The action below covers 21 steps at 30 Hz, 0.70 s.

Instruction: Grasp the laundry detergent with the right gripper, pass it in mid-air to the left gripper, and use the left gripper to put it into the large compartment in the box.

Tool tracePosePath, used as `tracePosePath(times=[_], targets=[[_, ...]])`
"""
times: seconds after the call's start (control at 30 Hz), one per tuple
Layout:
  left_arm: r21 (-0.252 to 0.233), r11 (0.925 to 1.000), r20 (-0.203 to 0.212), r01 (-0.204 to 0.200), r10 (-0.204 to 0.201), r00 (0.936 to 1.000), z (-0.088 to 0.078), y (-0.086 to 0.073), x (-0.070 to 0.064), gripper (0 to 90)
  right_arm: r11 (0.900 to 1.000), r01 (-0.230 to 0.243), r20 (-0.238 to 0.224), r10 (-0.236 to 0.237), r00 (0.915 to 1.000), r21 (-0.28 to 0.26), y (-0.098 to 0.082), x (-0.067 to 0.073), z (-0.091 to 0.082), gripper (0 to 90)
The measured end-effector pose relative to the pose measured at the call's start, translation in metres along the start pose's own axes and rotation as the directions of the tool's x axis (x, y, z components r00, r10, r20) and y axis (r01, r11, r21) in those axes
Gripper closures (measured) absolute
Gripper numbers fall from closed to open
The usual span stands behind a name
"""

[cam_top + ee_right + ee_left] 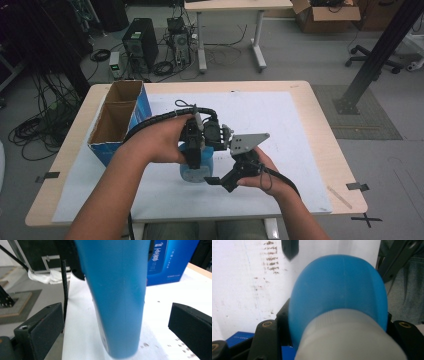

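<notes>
left jaws around blue bottle (337,290)

Even indoor light; white sheet (237,302) glares; close blue bottle (339,290) blurred.

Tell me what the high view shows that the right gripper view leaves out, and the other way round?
High view alone: the whole table, both of the person's forearms, the open cardboard compartments of the blue box, and the computer tower on the floor behind.

Right gripper view alone: the right tongs standing open, a black jaw on either side of the blue bottle and clear of it, plus white lettering on the box's blue side.

Both: the blue bottle, the blue box, the white sheet covering the table.
</notes>
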<state>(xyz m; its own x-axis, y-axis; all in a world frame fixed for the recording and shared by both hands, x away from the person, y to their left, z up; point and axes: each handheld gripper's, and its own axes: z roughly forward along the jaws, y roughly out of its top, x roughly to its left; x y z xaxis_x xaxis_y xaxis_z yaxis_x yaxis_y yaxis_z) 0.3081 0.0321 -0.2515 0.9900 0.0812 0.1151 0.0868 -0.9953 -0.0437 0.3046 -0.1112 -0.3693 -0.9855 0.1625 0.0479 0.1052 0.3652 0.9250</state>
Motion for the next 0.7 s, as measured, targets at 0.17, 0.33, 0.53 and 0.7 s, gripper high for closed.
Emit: tracePosePath(times=[0.17, 0.33, 0.53, 0.7], targets=[[0.000, 0.9980, 0.007, 0.064, -0.064, 0.9980, -0.002, 0.001, 0.007, 39.1, 0.999, 0.026, 0.012, -0.027, 0.9996, 0.043, 0.007, -0.006, -0.017, 0.3], [0.009, 0.9904, 0.047, 0.138, -0.138, 0.9892, -0.007, 0.002, 0.015, 39.0, 0.993, 0.034, 0.055, -0.041, 0.9977, 0.117, 0.013, -0.015, -0.036, 0.4], [0.024, 0.9718, 0.033, 0.235, -0.235, 0.9713, -0.013, 0.001, 0.022, 39.0, 0.977, -0.013, 0.110, -0.011, 0.9938, 0.215, 0.013, -0.030, -0.057, 0.9], [0.020, 0.9466, 0.028, 0.322, -0.322, 0.9463, -0.022, -0.004, 0.029, 39.0, 0.962, -0.021, 0.139, -0.018, 0.9902, 0.272, 0.010, -0.037, -0.072, 1.1]])
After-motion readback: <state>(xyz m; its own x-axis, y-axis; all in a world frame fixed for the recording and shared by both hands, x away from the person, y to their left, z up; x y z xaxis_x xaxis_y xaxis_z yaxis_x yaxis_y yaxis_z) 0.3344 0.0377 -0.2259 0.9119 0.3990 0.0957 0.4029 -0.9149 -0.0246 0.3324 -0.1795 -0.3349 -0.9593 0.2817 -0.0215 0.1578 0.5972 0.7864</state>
